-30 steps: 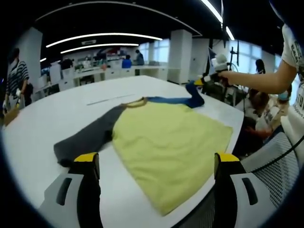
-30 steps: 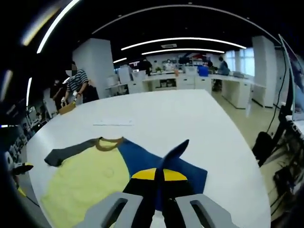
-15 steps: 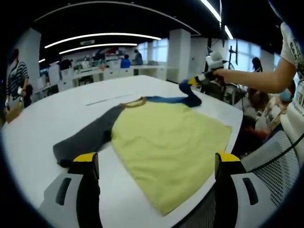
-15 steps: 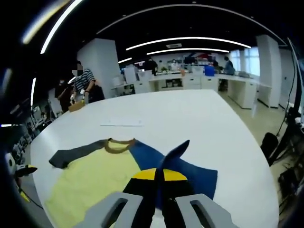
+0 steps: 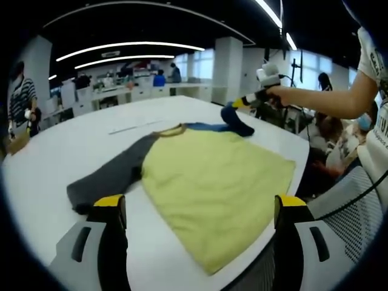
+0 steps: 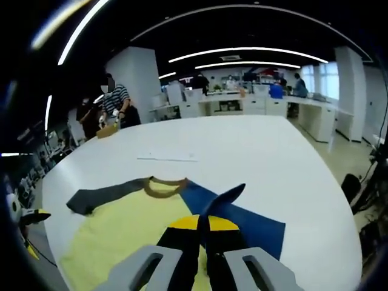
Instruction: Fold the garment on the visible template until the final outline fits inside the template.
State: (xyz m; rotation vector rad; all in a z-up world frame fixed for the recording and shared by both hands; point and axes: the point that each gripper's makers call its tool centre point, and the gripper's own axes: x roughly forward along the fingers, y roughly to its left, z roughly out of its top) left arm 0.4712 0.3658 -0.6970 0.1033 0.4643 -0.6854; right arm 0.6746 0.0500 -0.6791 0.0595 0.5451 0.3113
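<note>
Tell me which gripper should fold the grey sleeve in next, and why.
Left. The left gripper is open, with the grey sleeve just beyond its jaws. The right gripper is shut on the blue sleeve.

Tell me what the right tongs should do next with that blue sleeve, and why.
Probably carry the blue sleeve further across and lay it on the yellow body. The right tongs are shut on the sleeve's end, lifted off the white table, and the sleeve is only partly folded inward. The left tongs hang open near the hem, and the grey sleeve lies spread out flat.
</note>
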